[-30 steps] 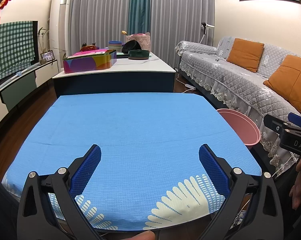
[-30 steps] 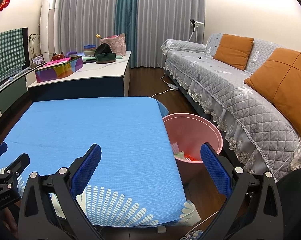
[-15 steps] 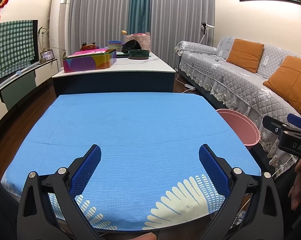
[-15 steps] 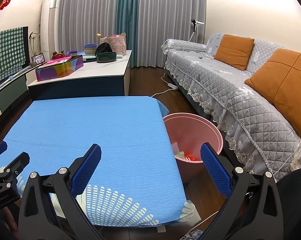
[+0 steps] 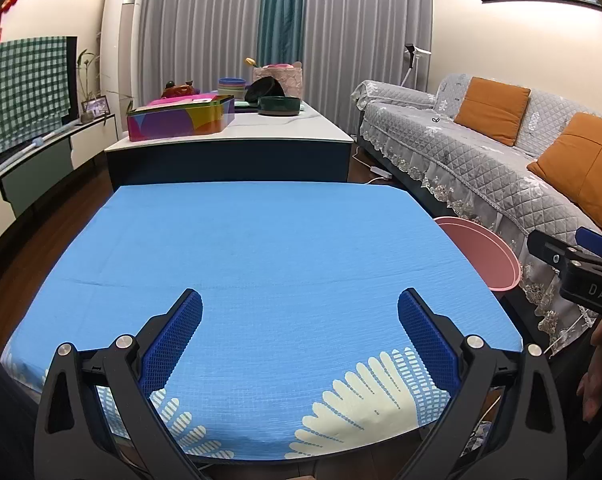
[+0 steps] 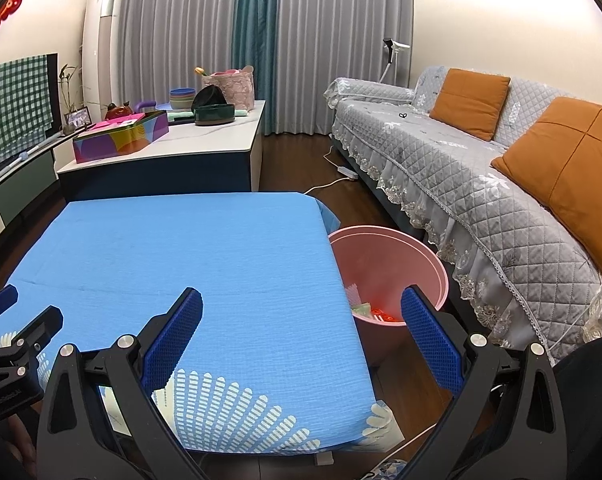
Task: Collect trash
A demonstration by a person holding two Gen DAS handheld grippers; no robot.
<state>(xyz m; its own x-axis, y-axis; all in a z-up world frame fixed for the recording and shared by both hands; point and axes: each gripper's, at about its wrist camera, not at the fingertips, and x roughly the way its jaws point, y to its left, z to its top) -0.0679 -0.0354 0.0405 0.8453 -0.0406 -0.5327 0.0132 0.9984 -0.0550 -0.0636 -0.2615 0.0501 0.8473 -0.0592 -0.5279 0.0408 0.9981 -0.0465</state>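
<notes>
A pink bin (image 6: 385,264) stands on the floor at the right edge of the blue-clothed table (image 6: 189,248); it also shows in the left wrist view (image 5: 485,252). Scraps of trash (image 6: 371,312), pale green and orange-red, lie in its bottom. My left gripper (image 5: 300,320) is open and empty over the table's near edge. My right gripper (image 6: 301,320) is open and empty over the table's right front corner, its right finger in front of the bin. No trash shows on the blue cloth (image 5: 261,248).
A grey quilted sofa (image 6: 481,176) with orange cushions runs along the right. A white-topped low cabinet (image 5: 229,136) behind the table carries a colourful box (image 5: 181,118), bowls and a basket. A power strip and cable (image 6: 347,174) lie on the floor.
</notes>
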